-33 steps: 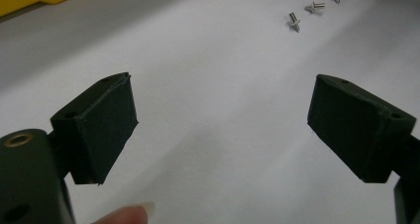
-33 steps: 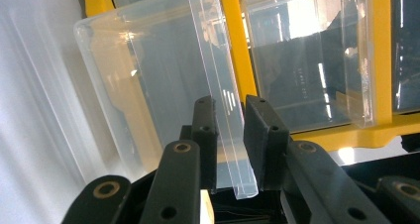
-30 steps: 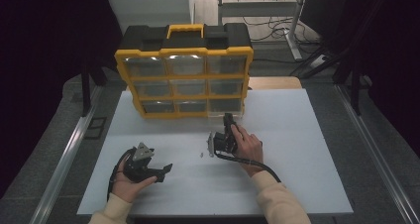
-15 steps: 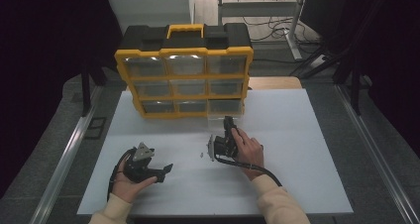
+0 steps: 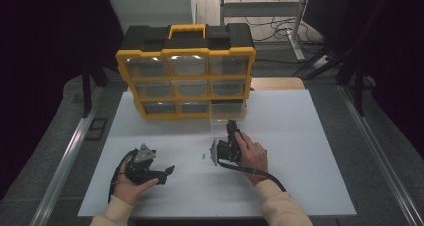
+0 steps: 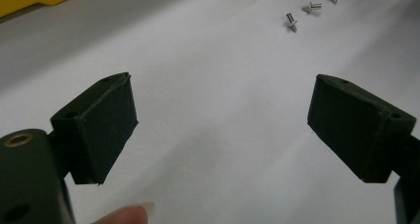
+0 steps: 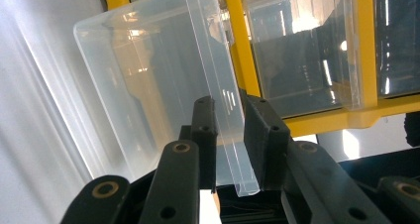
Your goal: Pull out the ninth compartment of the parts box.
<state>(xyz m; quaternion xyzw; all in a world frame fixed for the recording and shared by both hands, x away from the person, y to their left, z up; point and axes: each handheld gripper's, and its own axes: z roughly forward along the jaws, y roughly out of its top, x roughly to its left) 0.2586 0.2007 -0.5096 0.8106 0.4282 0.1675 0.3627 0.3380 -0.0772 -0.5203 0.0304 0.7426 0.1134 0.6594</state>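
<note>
A yellow and black organizer [image 5: 186, 71] with clear drawers stands upright at the back of the white table [image 5: 300, 151]. My right gripper [image 7: 233, 140] is shut on the thin wall of a clear empty drawer [image 7: 148, 85], pulled out in front of the organizer's yellow frame [image 7: 237, 45]. From above, the right gripper [image 5: 231, 128] points at the organizer's bottom right corner, where the drawer [image 5: 222, 120] lies. My left gripper [image 6: 223, 120] stands wide open over bare table, with nothing between its jaws. It lies low at the front left [image 5: 162, 172].
Three small metal screws [image 6: 291, 22] lie on the table ahead of the left gripper, seen from above as specks [image 5: 203, 156] between the two hands. The right gripper's cable [image 5: 260, 173] trails back along the forearm. Dark floor surrounds the table.
</note>
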